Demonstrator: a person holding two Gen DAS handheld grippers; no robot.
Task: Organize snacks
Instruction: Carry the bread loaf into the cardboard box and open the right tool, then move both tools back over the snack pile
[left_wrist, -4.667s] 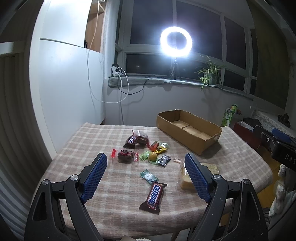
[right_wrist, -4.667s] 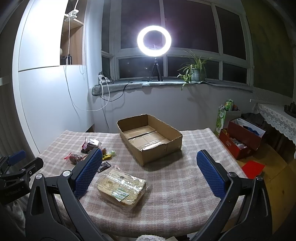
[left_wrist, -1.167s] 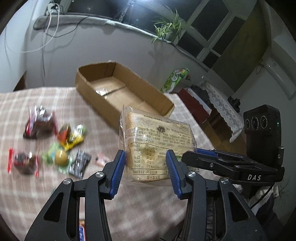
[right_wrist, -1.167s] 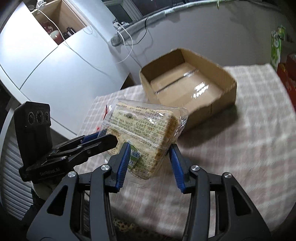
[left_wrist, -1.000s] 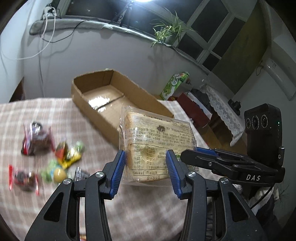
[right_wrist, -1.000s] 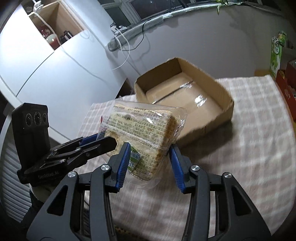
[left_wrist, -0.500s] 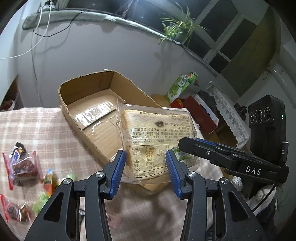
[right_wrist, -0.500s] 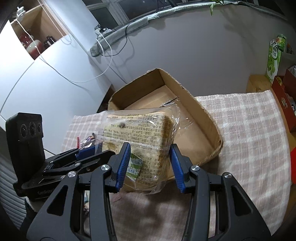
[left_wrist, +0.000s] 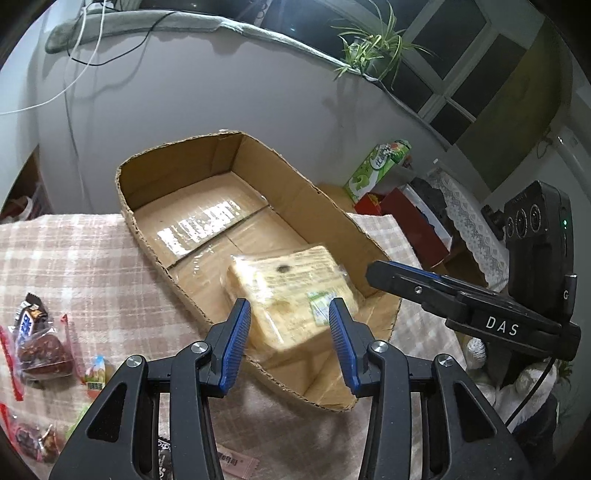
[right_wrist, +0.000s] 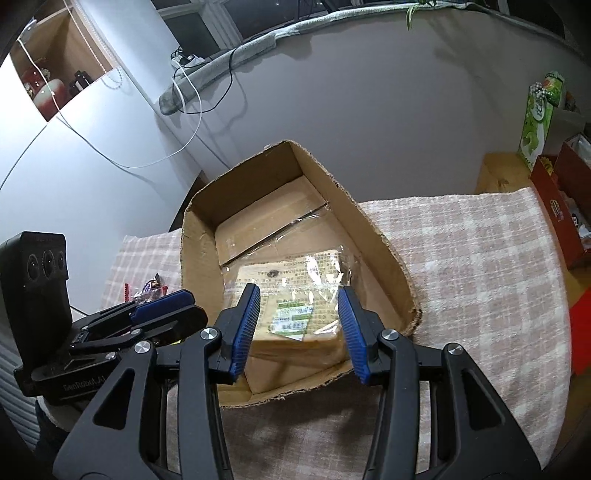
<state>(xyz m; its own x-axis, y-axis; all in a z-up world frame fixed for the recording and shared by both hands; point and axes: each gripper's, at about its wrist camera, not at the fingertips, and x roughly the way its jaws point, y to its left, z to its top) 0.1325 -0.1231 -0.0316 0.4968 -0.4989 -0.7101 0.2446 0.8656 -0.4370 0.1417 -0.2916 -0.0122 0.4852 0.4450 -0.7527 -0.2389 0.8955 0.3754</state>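
Observation:
A wrapped loaf of sliced bread (left_wrist: 291, 291) (right_wrist: 291, 291) lies tilted in the near end of the open cardboard box (left_wrist: 177, 173) (right_wrist: 199, 236), blurred in the left wrist view. My left gripper (left_wrist: 289, 306) (right_wrist: 192, 306) hovers just above and short of it; its jaws are closing, with the loaf beyond the pads and not pressed. From the other side my right gripper (right_wrist: 298, 290) (left_wrist: 373, 271) hangs over the same end, its pads apart from the wrapper. Loose snack packs (left_wrist: 40, 350) stay on the checked tablecloth (left_wrist: 74, 258).
The box sits at the table's far edge by the grey wall. A green carton (left_wrist: 376, 166) (right_wrist: 535, 110) and red boxes (right_wrist: 561, 206) stand on the floor to the right. Bare cloth (right_wrist: 480, 277) spreads right of the box.
The loaf was raised between both grippers over the table. Both hands carried it forward over the box, and it has dropped out of the pads into the box's near end.

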